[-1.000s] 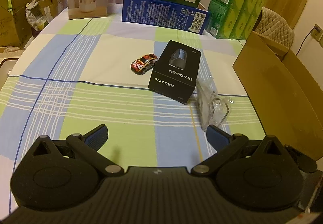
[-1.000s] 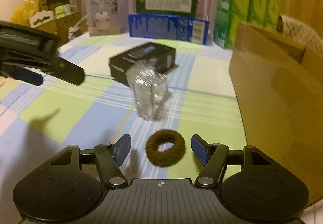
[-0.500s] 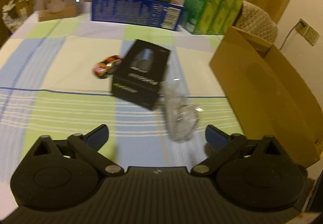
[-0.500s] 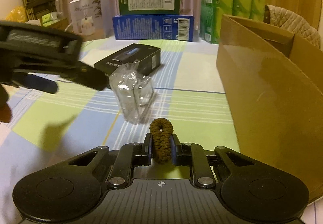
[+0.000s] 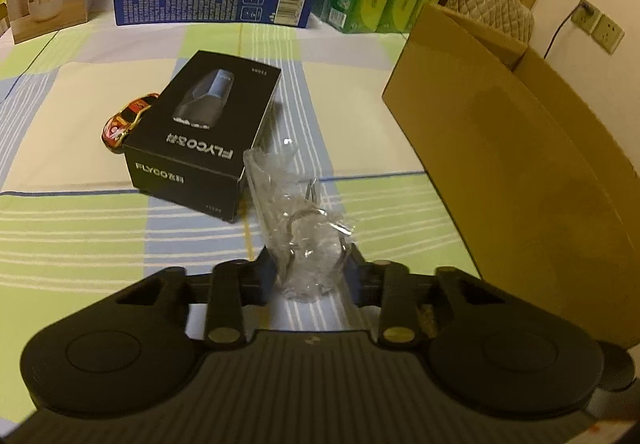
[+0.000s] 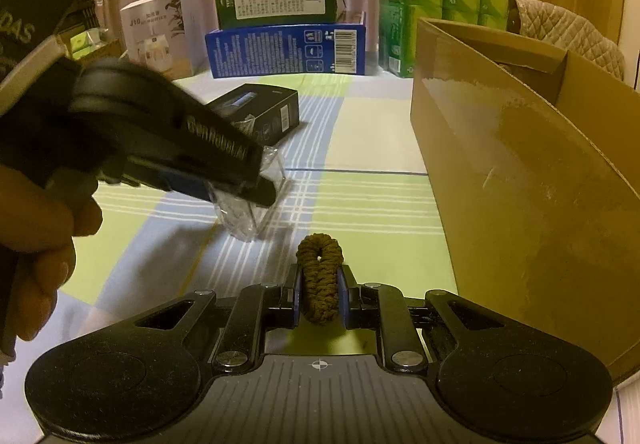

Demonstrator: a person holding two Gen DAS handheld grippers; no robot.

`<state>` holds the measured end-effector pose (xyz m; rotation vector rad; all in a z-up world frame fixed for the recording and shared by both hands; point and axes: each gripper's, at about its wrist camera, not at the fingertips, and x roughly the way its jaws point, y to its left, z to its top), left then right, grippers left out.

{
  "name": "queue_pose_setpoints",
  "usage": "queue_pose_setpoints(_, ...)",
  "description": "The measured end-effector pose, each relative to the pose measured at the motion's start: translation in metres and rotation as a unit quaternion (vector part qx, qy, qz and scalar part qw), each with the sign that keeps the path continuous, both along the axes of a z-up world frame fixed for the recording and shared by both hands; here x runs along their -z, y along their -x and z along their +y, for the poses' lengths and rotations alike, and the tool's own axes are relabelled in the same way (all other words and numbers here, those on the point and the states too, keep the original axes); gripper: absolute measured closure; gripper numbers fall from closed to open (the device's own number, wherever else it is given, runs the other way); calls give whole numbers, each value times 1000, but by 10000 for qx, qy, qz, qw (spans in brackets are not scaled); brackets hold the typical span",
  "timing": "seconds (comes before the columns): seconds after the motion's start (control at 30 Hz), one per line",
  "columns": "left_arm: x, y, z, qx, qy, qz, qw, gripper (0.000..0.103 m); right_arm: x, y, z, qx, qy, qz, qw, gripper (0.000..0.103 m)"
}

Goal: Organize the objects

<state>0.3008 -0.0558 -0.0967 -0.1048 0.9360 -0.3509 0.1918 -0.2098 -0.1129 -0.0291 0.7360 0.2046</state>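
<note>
Brown hair tie [image 6: 320, 280] pinched upright in right tongs [image 6: 319, 294]; left tongs [image 5: 310, 270] clamp clear packet [image 5: 304, 219].

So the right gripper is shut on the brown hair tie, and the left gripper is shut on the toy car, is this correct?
Not quite. The left gripper is shut on the clear plastic packet, not the toy car, as the left wrist view shows. The right gripper does hold the brown hair tie.

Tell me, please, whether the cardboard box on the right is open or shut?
Open: the cardboard box has its top flap standing up, exposing the inside; contents cannot be seen.
</note>
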Motion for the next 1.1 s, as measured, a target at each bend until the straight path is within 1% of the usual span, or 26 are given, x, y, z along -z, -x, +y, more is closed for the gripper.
queue_pose_setpoints(0.13,-7,13,5,-19,-158,18,9999,78,-3,2,-1,-21,-43,8,10000,89)
queue_pose_setpoints(0.2,-8,24,13,-73,-163,82,9998,78,-6,4,-2,-34,-103,20,9999,89)
queue_pose_setpoints(0.3,-11,45,22,-141,-148,133,9997,78,-10,8,-3,-91,-217,58,9997,89)
queue_pose_setpoints(0.43,-13,69,30,-237,-278,105,9993,78,-18,17,-5,-146,-291,41,9995,89)
queue_pose_setpoints(0.7,-17,122,38,-473,-196,116,9986,78,-32,53,-17,-189,-409,43,9990,89)
queue_pose_setpoints(1.1,-43,193,43,-907,-47,77,9958,78,-47,103,-23,-206,-617,68,9979,89)
